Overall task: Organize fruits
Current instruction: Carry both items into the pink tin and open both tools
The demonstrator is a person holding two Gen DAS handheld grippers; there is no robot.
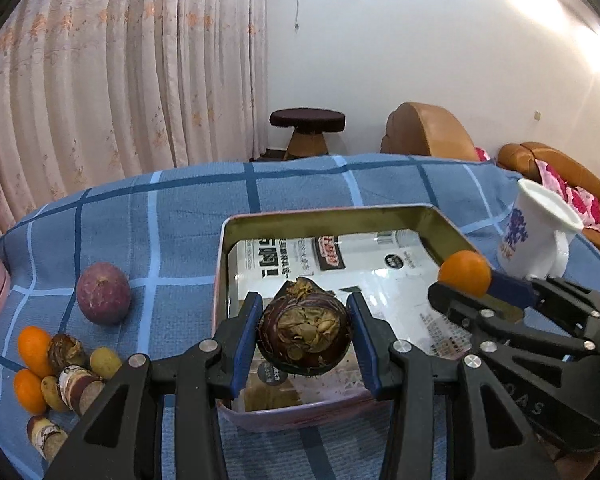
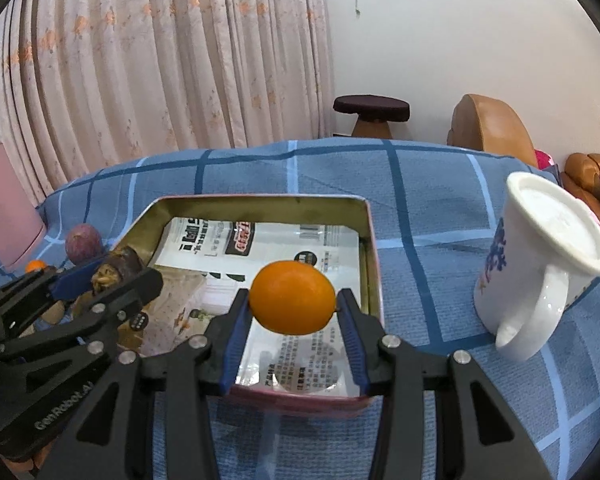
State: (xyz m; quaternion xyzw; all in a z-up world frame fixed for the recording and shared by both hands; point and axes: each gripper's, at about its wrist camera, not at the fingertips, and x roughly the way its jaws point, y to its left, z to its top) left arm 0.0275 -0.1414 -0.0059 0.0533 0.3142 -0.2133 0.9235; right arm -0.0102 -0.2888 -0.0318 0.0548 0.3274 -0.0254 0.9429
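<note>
Over the open tin box (image 1: 320,216) on the blue checked table (image 1: 160,216), the left gripper (image 1: 304,336) clamps a dark brown water chestnut (image 1: 304,332) between its blue pads, and the right gripper (image 2: 292,304) beside it pinches a small orange (image 2: 292,298) the same way. The box holds only printed packets (image 1: 380,268). Left of it lie a purple passion fruit (image 1: 103,294) and a cluster of oranges, chestnuts and cane pieces (image 1: 60,372); a white mug (image 2: 540,256) stands upside down to the right.
</note>
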